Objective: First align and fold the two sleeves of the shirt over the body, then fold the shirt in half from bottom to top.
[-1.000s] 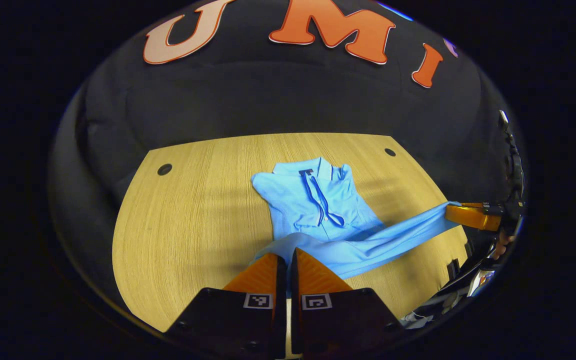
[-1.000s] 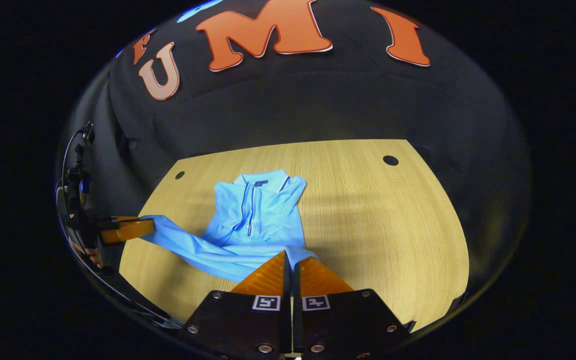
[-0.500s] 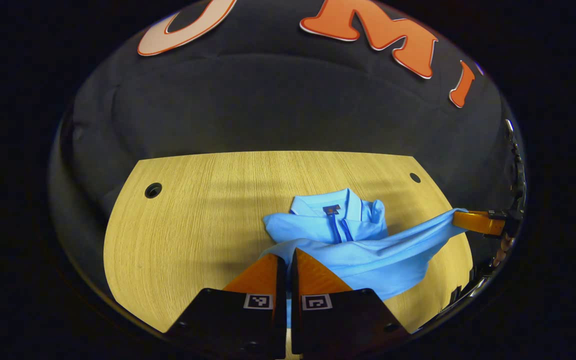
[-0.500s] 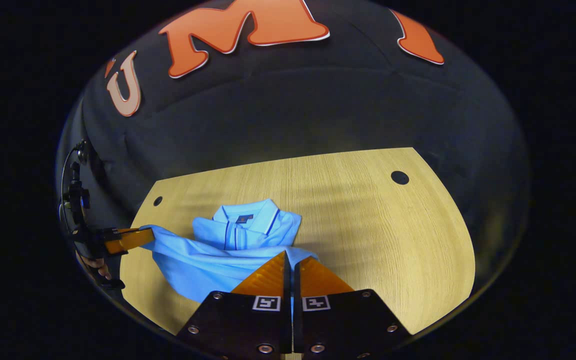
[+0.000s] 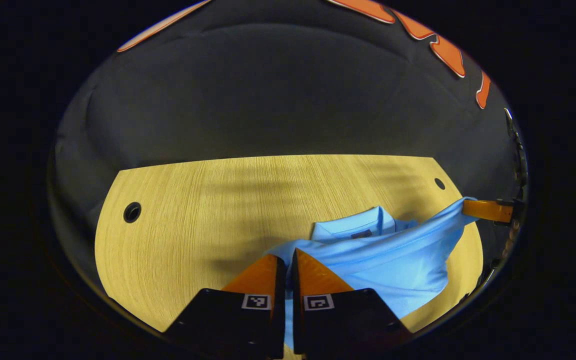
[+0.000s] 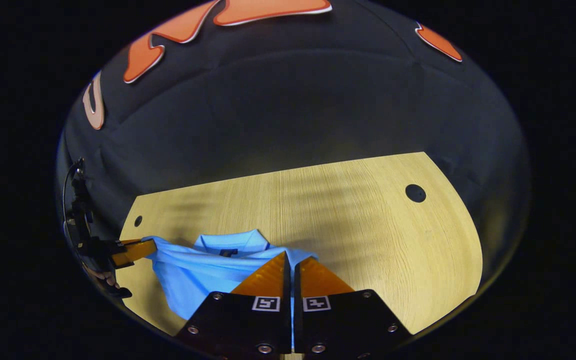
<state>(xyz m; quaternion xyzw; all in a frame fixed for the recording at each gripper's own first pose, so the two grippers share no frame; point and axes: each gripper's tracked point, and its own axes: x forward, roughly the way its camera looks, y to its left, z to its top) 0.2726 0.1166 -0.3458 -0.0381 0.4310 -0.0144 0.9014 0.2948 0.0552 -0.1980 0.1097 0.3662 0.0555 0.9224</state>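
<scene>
Pale wood table under a black cloth wall, two round holes near its far corners. Light blue shirt on the near part of the table, collar flat at the far end, bottom hem lifted and stretched between both grippers.

Left gripper: fingers clenched on one corner of the hem, cloth emerging from between them. Right gripper: likewise clamped on the other corner; seen also from the left gripper view, off to the side, pinching the taut edge. In the right gripper view, the left gripper at the far end of the same stretched edge.

Key relation: held hem running side to side between the two grippers, crosswise to the shirt's long axis; collar lying just beyond the fingers and slightly below the raised edge. Both grippers about equally near the collar. Probably the last step, the bottom-to-top fold, nearly carried over; lowering the hem level with the collar seemingly what remains.

Compared with a second ago: placket and chest, then exposed, now covered by the carried-over lower half; collar much nearer the fingertips; both grips unchanged.
</scene>
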